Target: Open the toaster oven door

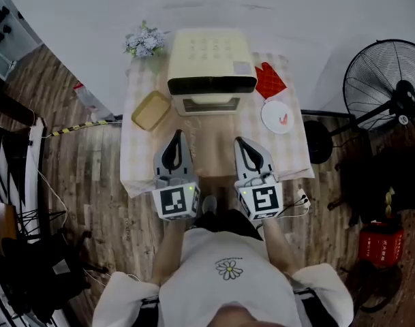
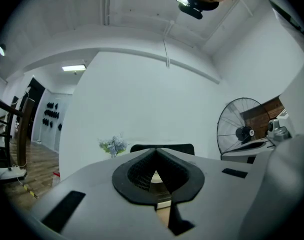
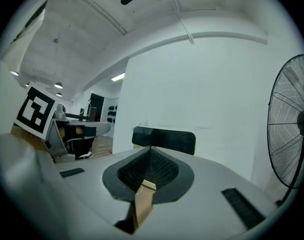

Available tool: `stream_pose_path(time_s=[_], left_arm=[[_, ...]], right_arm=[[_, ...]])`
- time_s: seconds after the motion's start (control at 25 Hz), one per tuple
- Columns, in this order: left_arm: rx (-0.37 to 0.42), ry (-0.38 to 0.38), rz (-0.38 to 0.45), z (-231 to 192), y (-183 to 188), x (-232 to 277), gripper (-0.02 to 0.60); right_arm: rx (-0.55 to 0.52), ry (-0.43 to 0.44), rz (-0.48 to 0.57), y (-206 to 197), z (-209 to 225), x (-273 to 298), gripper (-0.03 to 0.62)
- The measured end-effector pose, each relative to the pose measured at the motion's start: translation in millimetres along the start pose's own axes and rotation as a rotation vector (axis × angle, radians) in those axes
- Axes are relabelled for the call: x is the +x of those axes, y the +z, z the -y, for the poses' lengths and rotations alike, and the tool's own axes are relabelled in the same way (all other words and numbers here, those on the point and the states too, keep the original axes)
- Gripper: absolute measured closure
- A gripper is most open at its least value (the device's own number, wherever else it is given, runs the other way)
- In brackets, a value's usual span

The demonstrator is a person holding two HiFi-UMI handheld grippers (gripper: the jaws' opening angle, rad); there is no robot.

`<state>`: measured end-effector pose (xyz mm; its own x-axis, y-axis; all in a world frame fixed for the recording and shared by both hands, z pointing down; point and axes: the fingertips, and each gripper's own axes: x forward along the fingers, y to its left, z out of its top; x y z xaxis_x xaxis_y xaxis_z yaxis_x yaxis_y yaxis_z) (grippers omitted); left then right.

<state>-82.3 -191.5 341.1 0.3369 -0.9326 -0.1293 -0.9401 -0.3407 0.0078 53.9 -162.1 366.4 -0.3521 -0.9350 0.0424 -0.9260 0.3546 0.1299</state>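
The table (image 1: 142,162) with its pale checked cloth lies in front of me, and a big standing fan (image 1: 384,80) is on the floor off to its right. The cream toaster oven (image 1: 208,60) sits at the far middle of the table, front facing me; from this steep angle I can't tell for sure whether its door is up or down. My left gripper (image 1: 174,140) and right gripper (image 1: 240,143) hover side by side over the near half of the table, well short of the oven, both pinched together with nothing between the jaws. A yellow tray (image 1: 151,110) lies left of the oven, a red oven mitt (image 1: 269,80) and a white plate (image 1: 279,116) right of it, flowers (image 1: 144,42) at the far left corner
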Motion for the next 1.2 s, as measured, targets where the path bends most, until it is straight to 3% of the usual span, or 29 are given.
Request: stream_pose_path(time_s=[0.16,0.52,1.2], left_arm=[[-0.026,0.017,-0.044,-1.2,-8.2,15.5,0.565],[-0.017,0.034,-0.067,16.3,-13.9,35.8,0.565],[-0.005,0.068,0.001,14.7,2.4,51.3,0.563]], right_arm=[[-0.007,-0.003,-0.021,-0.1,16.5,12.4,0.583],[-0.009,-0.008,0.038,-0.3,41.3,22.6,0.585],[0.032,-0.01,0.061,6.1,71.6,31.9,0.583]])
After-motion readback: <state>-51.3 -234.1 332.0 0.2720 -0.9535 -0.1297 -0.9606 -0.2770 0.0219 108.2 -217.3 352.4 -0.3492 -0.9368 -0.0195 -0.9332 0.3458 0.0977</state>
